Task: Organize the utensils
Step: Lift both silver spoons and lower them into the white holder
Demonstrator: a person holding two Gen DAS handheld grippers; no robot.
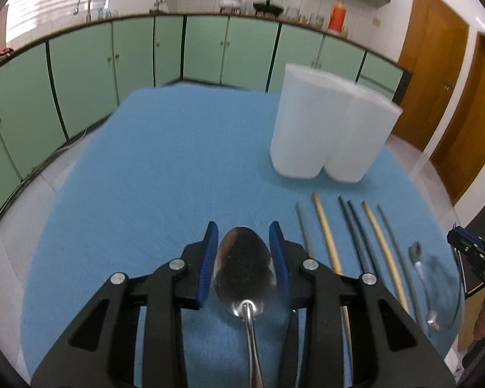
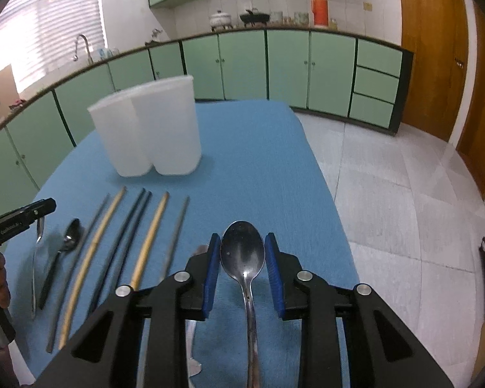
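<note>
A: Green cabinets (image 2: 242,64) run round the kitchen, a wooden door (image 2: 430,51) stands at three o'clock, and the tabletop (image 2: 258,161) wears a blue cloth. What lies on it?

B: A white twin-compartment holder (image 2: 152,129) at eleven o'clock in the right wrist view, upright, nothing visible inside it. Chopsticks (image 2: 113,242) lie fanned in front of it, pale and dark mixed, with a small dark-handled spoon (image 2: 68,242) at nine o'clock.

A: And each claw?

B: The left claw (image 1: 244,258) has a large spoon (image 1: 244,268) between its blue pads (image 1: 208,265), bowl forward; the pads sit at the bowl's edges, but real gripping I cannot tell (the handle runs back under the claw). The right claw (image 2: 242,265) straddles another steel spoon (image 2: 242,252) with slight gaps on both sides, so it reads as parted, not squeezing.

A: How will they handle?

B: My guess: stiff, light, slick polished steel. The curved bowl could slip or twist, so the neck or handle seems the better hold. The chopsticks look thin and prone to rolling, and the cloth should give some friction. The holder looks light and might tip if knocked.
</note>
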